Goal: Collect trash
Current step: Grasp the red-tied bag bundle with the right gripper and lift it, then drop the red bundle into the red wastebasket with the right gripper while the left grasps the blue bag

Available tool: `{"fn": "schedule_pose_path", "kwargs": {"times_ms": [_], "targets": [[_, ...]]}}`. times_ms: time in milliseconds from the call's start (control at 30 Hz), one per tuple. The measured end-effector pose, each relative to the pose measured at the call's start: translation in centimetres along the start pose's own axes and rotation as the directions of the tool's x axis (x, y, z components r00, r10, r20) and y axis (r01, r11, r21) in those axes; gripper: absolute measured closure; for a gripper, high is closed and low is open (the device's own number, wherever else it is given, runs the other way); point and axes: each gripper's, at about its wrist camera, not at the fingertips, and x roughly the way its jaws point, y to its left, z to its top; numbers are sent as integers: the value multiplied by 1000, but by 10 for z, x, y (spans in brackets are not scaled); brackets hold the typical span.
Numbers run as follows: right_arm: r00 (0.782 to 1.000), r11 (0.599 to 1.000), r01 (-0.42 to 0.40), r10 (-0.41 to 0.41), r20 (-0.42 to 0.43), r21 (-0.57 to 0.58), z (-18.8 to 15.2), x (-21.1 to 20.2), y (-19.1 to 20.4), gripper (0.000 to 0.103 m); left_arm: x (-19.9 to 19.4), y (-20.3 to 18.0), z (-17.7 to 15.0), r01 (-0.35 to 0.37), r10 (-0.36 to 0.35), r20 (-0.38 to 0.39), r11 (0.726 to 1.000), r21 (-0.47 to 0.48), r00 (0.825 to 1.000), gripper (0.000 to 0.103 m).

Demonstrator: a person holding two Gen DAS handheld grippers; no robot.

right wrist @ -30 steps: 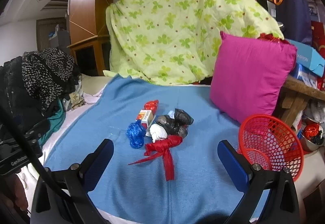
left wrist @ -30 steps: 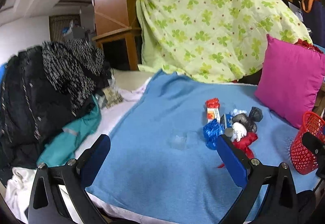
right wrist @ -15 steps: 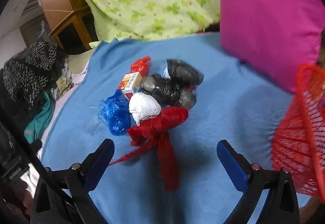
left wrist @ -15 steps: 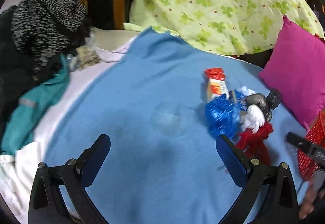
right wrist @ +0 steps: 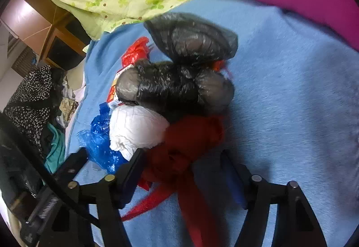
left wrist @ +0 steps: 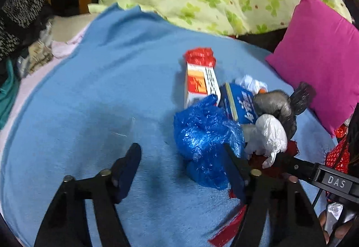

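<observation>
Reading "DAS" on right gripper [left wrist: 336, 182], trash pile [left wrist: 226, 117]

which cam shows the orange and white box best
Left wrist view: the orange and white box lies nearly whole beside the blue bag. The right wrist view shows only a sliver of it, behind the black bag.

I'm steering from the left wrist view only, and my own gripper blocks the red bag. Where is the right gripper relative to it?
Observer: The right gripper is open, with one finger on each side of the red bag.
Operator: Is it near anything else?
Observer: Its left fingertip sits right at the lower edge of the white bag; I cannot tell whether they touch.
</observation>
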Motion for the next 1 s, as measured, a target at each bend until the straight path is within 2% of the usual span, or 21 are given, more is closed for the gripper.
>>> {"fn": "schedule_pose_path", "kwargs": {"times_ms": [33,100,133,200,233,267,433,633,733,833,867,933,967,1000], "targets": [[1000,1000,-9,9,-5,3,0,3,-1,44,4,-1,1,20,-20,-9,1000,-4,1000,54],[998,998,-57,57,-15,18,1,6,-2,58,7,-1,2,45,-45,-17,999,0,999,64],[998,998,-62,63,-12,21,0,5,-3,61,9,0,2,55,-55,-17,998,3,998,73],[998,998,-64,64,2,0,-2,-1,0,65,10,1,1,65,-65,-20,998,9,998,84],[997,997,-72,73,9,-13,-4,-4,1,68,10,3,1,65,-65,-21,998,10,998,93],[996,996,-82,83,14,-30,-6,-8,4,69,10,4,0,75,-75,-17,997,9,997,95],[992,988,-99,107,61,-115,-20,-34,16,70,-5,5,-8,78,-78,32,997,7,996,98],[976,969,-100,139,166,-224,-39,-85,25,70,-45,7,-22,81,-86,125,996,46,988,100],[959,957,-78,149,243,-278,-50,-117,33,70,-72,3,-26,54,-68,195,996,77,978,100],[933,951,-81,178,313,-299,-59,-155,35,70,-102,-2,-32,82,-103,252,992,92,962,100],[922,950,-85,188,338,-299,-62,-169,36,70,-110,-7,-34,68,-96,267,991,112,959,100],[905,952,-91,202,375,-292,-70,-192,34,70,-115,-17,-33,-3,-44,281,987,164,959,100],[887,953,-94,212,410,-289,-74,-205,32,70,-116,-16,-31,-7,-38,279,988,156,960,100],[879,954,-81,206,429,-290,-78,-218,30,70,-109,-13,-25,0,-31,257,993,120,966,100]]}}
